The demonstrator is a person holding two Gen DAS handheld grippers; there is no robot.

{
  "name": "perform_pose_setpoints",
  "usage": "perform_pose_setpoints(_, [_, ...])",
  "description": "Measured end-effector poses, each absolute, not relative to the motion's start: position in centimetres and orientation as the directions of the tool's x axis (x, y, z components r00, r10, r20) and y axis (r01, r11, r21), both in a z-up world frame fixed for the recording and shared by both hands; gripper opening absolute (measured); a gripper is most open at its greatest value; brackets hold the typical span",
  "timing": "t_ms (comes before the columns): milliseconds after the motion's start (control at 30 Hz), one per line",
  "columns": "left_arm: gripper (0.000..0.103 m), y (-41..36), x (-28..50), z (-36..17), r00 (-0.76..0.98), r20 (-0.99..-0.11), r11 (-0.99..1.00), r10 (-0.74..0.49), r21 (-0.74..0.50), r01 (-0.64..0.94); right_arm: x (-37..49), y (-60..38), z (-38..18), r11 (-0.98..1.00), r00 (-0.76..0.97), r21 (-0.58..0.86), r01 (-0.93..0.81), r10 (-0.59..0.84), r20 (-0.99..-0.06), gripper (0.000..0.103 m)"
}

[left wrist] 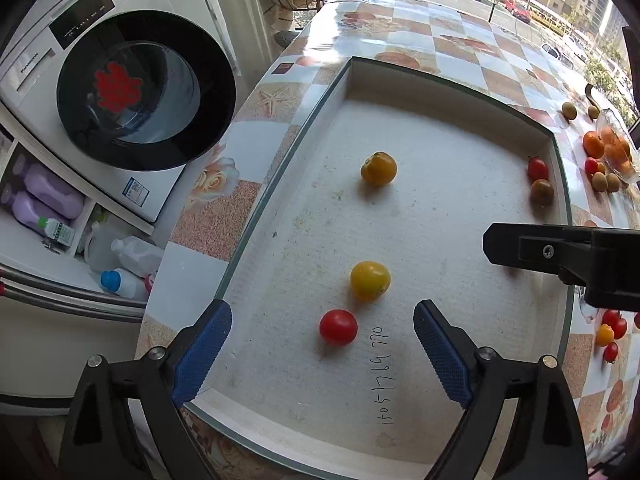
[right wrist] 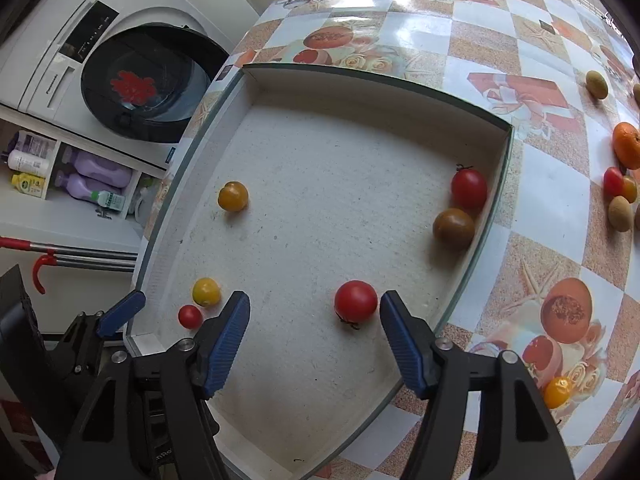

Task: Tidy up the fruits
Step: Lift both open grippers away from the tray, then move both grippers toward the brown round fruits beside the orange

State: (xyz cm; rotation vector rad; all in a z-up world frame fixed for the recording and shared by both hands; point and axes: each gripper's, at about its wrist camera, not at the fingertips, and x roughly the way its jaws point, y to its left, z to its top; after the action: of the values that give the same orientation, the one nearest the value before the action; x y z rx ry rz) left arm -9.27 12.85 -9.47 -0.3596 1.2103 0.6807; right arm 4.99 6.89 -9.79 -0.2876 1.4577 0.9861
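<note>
Checkered tabletop (right wrist: 540,184) bearing white tray (left wrist: 556,152). Left gripper (left wrist: 322,344) released above small red tomato (left wrist: 338,327); right gripper (right wrist: 316,330) released beside larger red tomato (right wrist: 355,300). Placing step apparently complete; next, fetching loose fruit outside.

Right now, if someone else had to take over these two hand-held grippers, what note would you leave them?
Left hand-held gripper: open, empty, over a small red tomato.
Right hand-held gripper: open, empty, a red tomato lying loose between its fingers.
Done: six tomatoes lie in the tray.
Left: tomatoes, oranges and small brown fruits still sit on the table to the right.
</note>
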Motion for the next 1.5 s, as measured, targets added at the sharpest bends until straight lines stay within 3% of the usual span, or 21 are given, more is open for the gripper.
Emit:
perform_pose_setpoints(233, [0.093,12.4,-8.5,-9.3,0.172,-0.947,0.763,0.273,0.105,-0.637,6.1,4.1,-8.0,0.631,-0.170,0.441,-0.638,0.444,-0.880,0.085])
perform_pose_setpoints(900, [0.093,5.1,1.9,-4.4,0.365,-0.910,0.906,0.195,0.025,-0.423,14.5,-11.7,-8.6,0.888,0.091,0.220,-0.403,0.278,-0.956,0.086])
perform_pose_setpoints(1167, [0.093,0.9,8.1,-4.8,0.398,-0.907,0.942,0.139,-0.003,-0.336,19.9,-14.2,-8.7,0.919,0.149,0.223,-0.324,0.283,-0.948,0.086])
perform_pose_setpoints(1433, [0.093,-0.9,12.4,-7.7,0.371,-0.919,0.946,0.134,0.007,-0.325,23.3,-12.4,-9.5,0.887,0.114,0.289,-0.361,0.350,-0.930,0.062])
perform_pose_setpoints(1500, [0.093,-1.1,13.1,-8.3,0.370,-0.920,0.946,0.131,0.005,-0.324,23.9,-11.6,-9.9,0.874,0.094,0.303,-0.380,0.362,-0.927,0.060])
